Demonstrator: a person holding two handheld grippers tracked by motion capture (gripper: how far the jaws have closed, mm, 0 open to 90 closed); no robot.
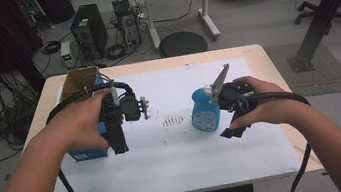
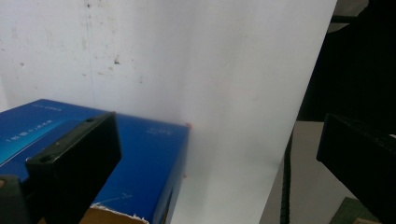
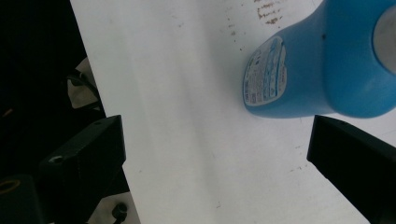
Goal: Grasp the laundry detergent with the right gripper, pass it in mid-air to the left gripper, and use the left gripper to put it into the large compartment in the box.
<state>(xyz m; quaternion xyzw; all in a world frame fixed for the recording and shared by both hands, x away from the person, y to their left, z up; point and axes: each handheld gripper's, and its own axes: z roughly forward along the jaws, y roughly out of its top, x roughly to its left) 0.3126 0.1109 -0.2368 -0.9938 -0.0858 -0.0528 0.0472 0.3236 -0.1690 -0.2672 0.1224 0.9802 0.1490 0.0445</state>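
Left gripper (image 1: 119, 114) jaws apart; right gripper (image 1: 232, 117) jaws apart.

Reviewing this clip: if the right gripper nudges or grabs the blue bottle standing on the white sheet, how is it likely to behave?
The blue bottle stands upright on a wide base, so a low nudge would probably slide it across the white sheet, while a push near its narrower top might tip it. Its smooth, rounded plastic-looking body may slip between the right gripper's flat open jaws. How full it is cannot be told.

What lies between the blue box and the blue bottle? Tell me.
In the high view, bare white sheet with a patch of small dark marks lies between the blue box and the blue bottle; nothing else stands there.
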